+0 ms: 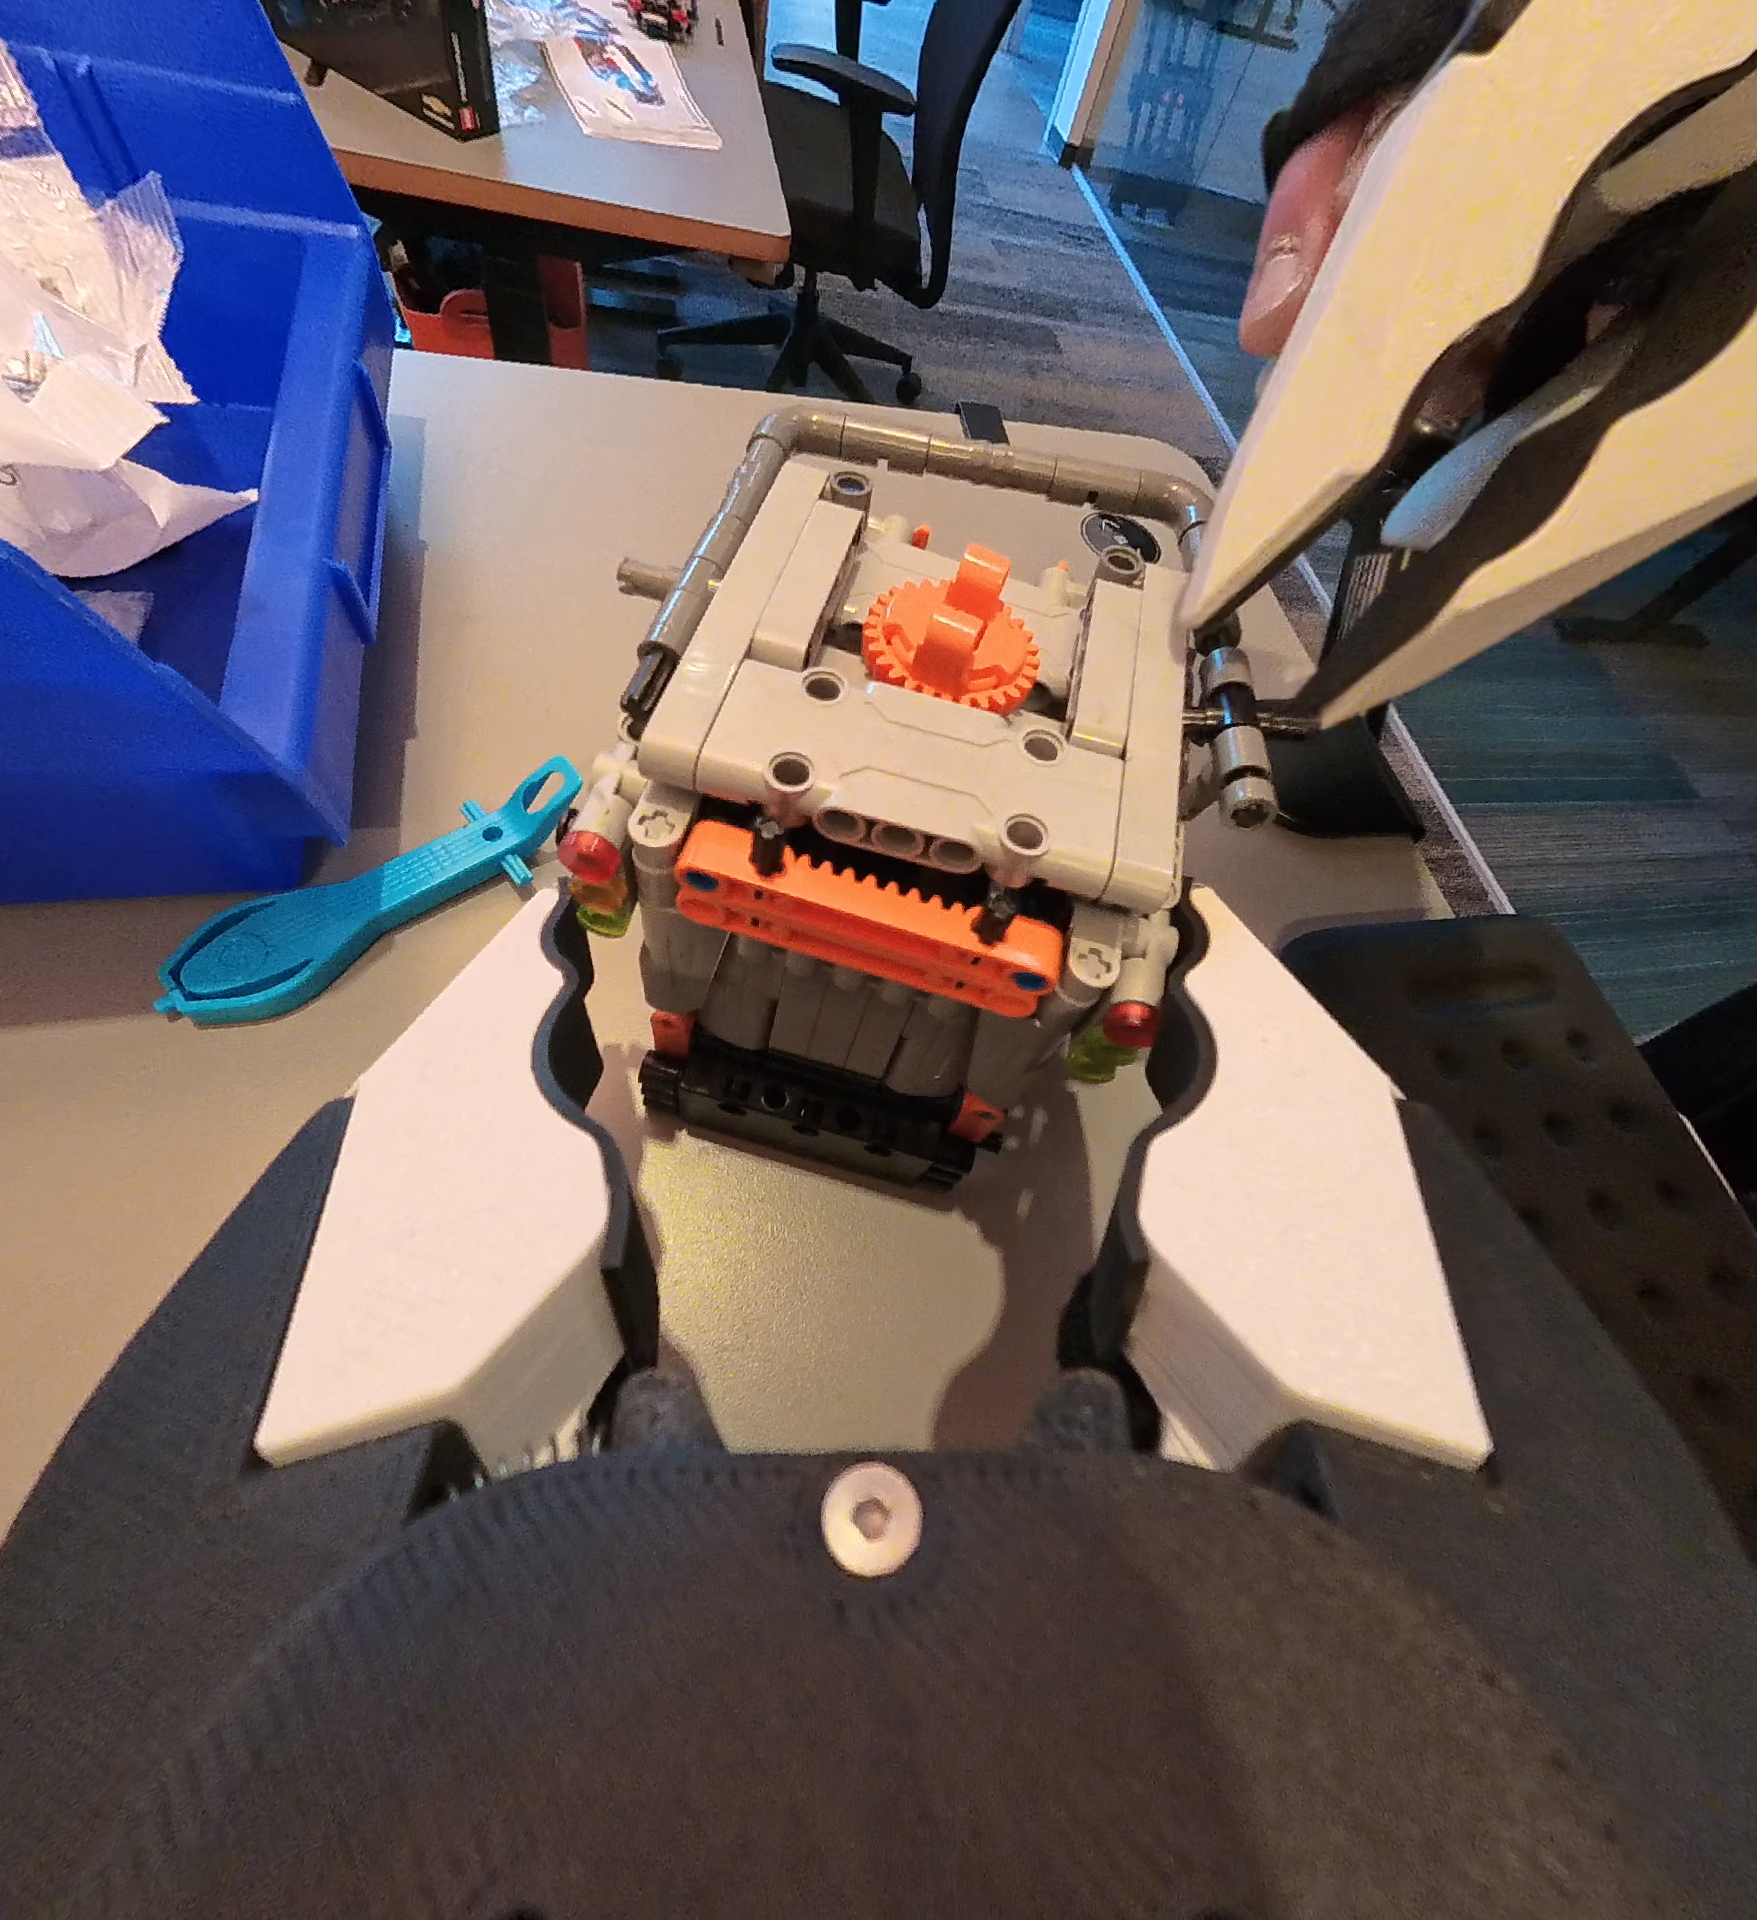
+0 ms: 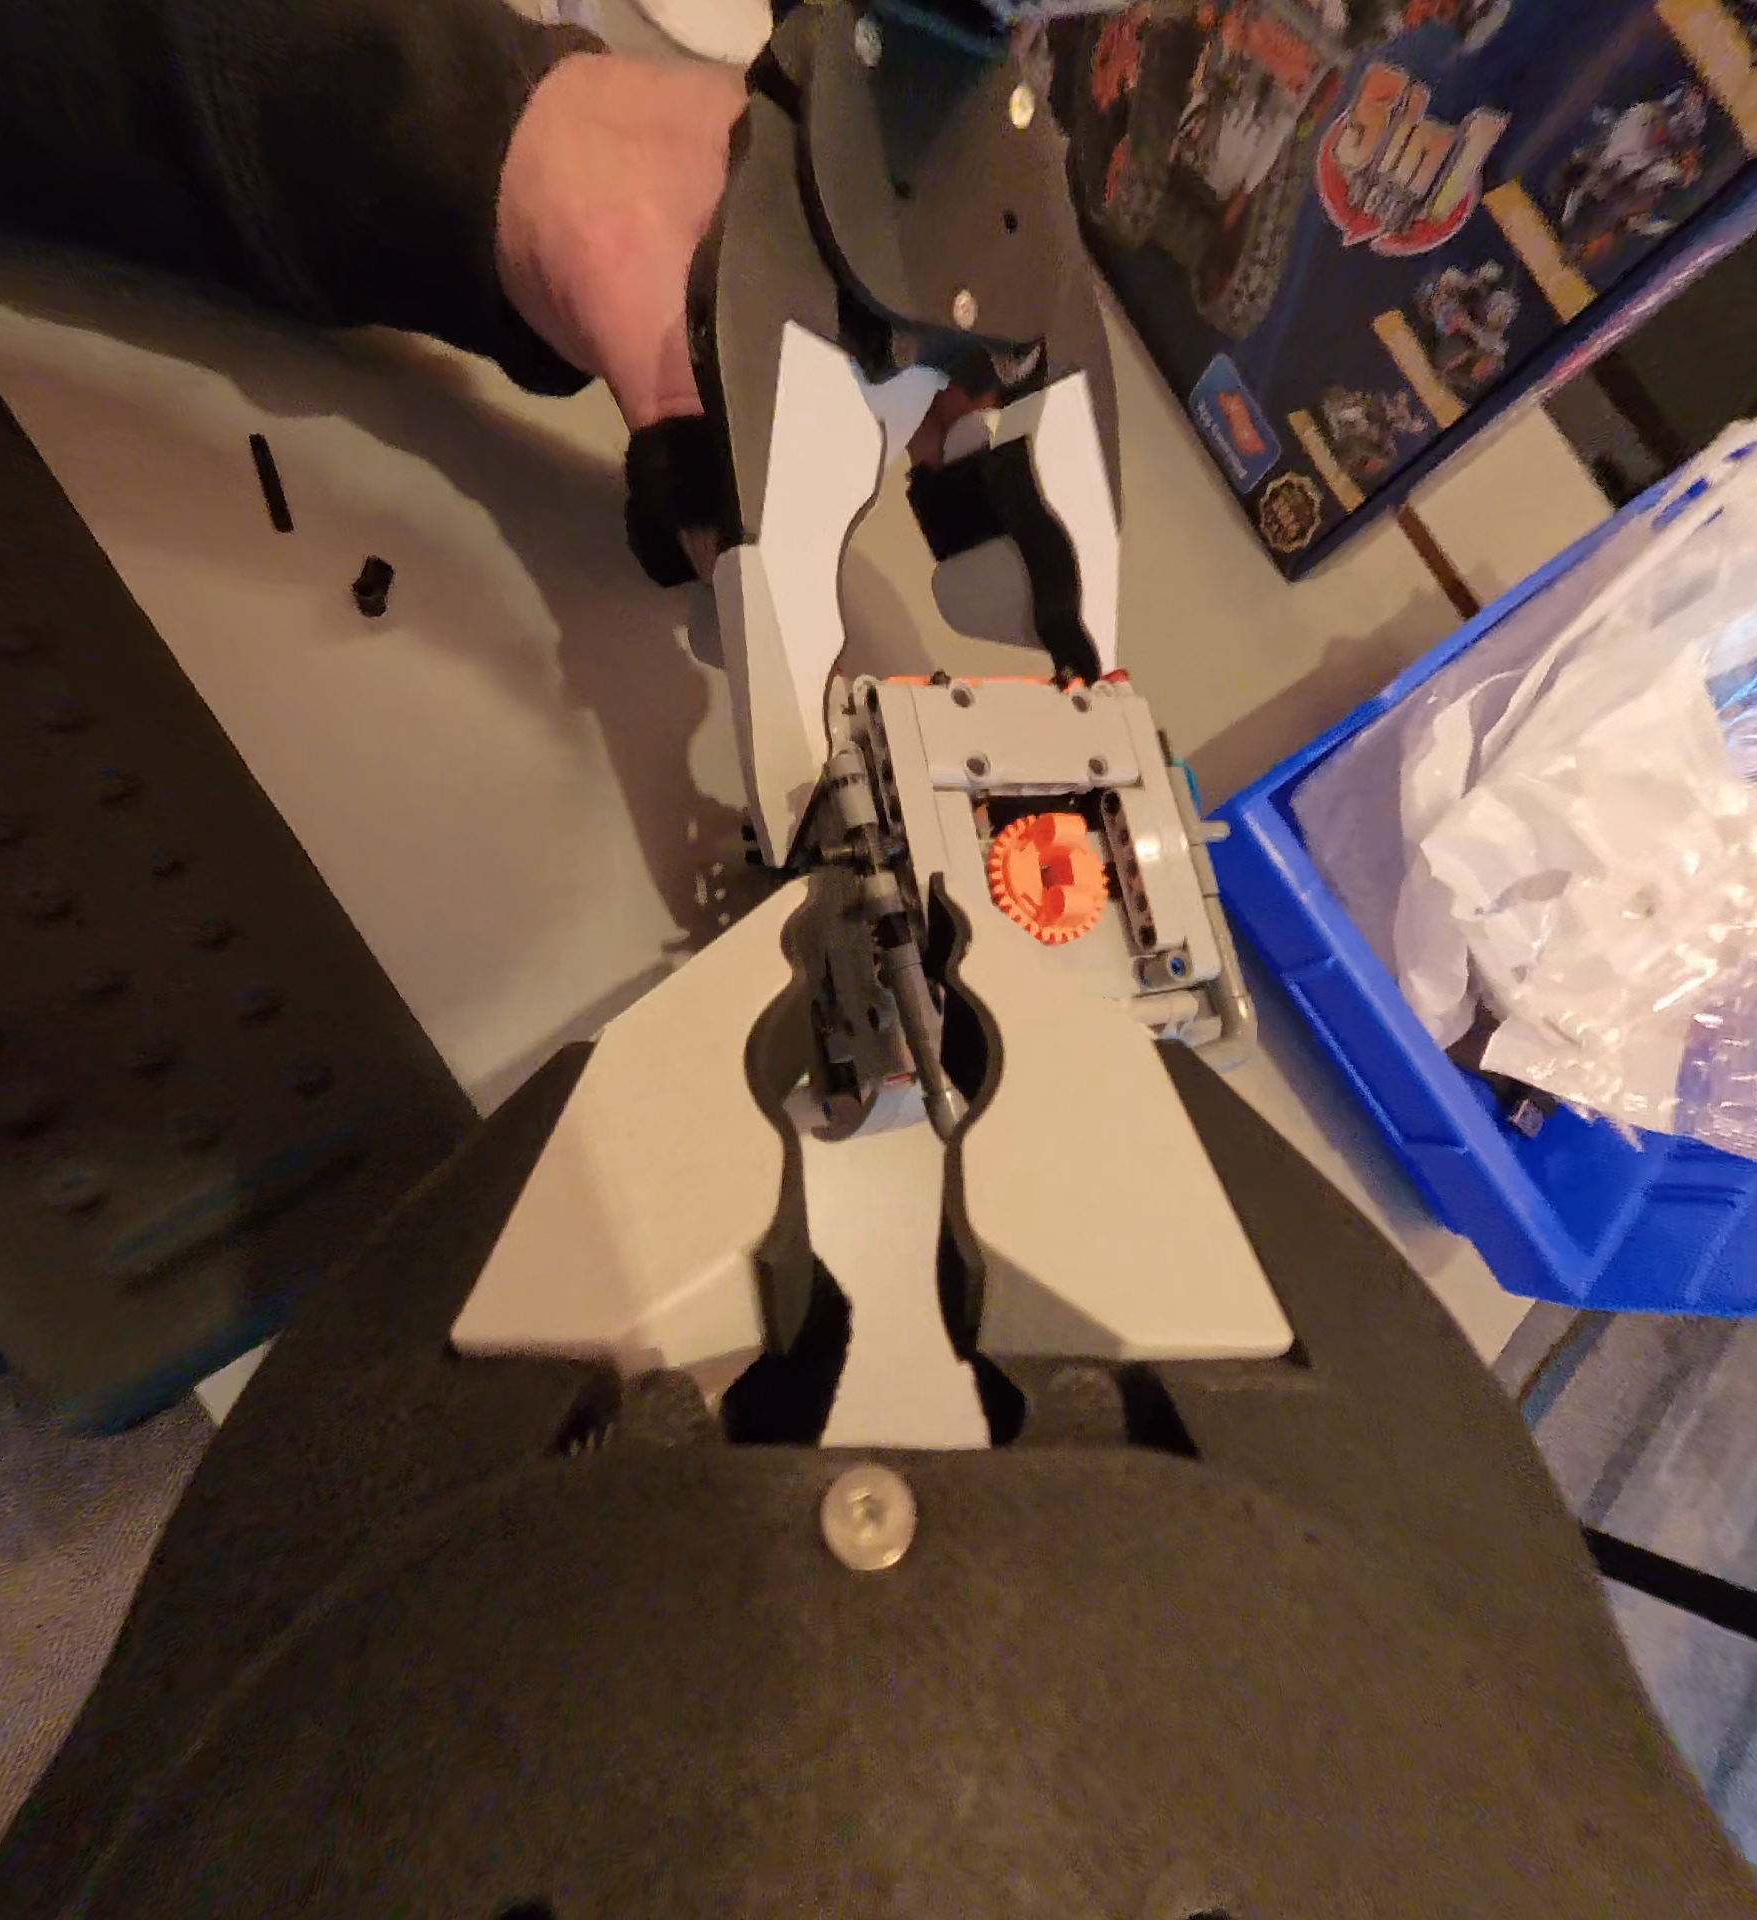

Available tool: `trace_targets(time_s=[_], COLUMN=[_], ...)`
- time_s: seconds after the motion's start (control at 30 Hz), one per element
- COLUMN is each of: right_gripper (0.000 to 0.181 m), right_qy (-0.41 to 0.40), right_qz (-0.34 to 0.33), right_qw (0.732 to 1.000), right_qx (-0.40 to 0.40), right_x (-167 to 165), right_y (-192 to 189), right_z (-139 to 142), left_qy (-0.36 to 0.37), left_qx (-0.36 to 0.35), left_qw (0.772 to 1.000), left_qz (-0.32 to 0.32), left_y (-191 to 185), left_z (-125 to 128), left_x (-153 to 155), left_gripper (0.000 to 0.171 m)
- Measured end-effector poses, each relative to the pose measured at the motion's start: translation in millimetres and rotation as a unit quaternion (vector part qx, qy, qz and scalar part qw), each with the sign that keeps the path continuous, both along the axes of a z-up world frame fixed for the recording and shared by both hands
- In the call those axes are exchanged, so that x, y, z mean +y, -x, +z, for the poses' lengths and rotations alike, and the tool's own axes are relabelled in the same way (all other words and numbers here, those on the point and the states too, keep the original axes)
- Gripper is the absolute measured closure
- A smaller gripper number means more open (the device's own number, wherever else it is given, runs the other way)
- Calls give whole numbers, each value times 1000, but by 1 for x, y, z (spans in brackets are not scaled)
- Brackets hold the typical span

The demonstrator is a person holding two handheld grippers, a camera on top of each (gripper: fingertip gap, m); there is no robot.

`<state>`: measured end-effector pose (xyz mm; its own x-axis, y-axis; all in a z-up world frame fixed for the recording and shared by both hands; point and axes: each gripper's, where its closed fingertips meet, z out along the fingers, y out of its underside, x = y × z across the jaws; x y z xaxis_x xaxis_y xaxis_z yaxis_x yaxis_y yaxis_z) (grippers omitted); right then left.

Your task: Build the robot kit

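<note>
We hold the left gripper (image 1: pixel 879 977) around the brick model (image 1: pixel 905 790), its white fingers (image 1: pixel 479 1143) pressed to both sides near the red and green studs, so it grips the model. The model stands on the grey table (image 1: pixel 126 1122), with an orange gear (image 1: pixel 952 644) on its flat grey top and an orange toothed beam (image 1: pixel 869 920) on the near face. A teal tool (image 1: pixel 354 904) lies on the table just left of the model, beside the blue bin (image 1: pixel 261 540) of plastic bags (image 1: pixel 32 364).

Our right gripper (image 2: pixel 869 894) comes in at the model's far side, tips nearly together about a thin dark axle (image 1: pixel 1243 722) on the grey rail; we cannot tell whether they pinch it. In the right wrist view two small black pieces (image 2: pixel 271 483) lie apart on the table, and a printed box (image 2: pixel 1373 239) stands behind the bin.
</note>
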<state>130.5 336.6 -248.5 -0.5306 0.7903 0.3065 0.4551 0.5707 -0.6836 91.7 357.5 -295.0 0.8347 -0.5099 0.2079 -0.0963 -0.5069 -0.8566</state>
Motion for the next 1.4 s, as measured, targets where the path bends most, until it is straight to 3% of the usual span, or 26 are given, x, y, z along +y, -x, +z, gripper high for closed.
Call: trace_targets(time_s=[0.03,0.1,0.23,0.37,0.63,1.03,1.17,1.4], right_gripper=[162,173,177,170,178,180,179,179], right_qy=[-6,-11,-63,-13,46,62,22,-125], right_qz=[0,3,24,25,12,-2,-19,-44], right_qw=[1000,1000,998,999,997,998,1000,988], right_qx=[-10,-10,5,-22,-67,-32,2,81], right_x=[0,1,-1,-6,-3,3,4,6], right_y=[1,2,2,0,1,2,2,5], right_z=[-3,-1,-3,-6,-5,3,3,6], left_qy=[0,0,2,3,12,6,7,9], left_qx=[1,3,-10,-10,-19,-33,-34,-46], left_qw=[1000,1000,1000,1000,1000,999,999,999], left_qz=[0,-2,-1,-2,-10,-8,-7,-1], left_y=[0,0,0,0,-2,-1,-1,-1], left_z=[0,-1,0,-1,-4,-4,-4,-3], left_x=[0,-1,0,-1,-3,-1,0,2], left_gripper=[65,65,65,65,71,76,76,76])
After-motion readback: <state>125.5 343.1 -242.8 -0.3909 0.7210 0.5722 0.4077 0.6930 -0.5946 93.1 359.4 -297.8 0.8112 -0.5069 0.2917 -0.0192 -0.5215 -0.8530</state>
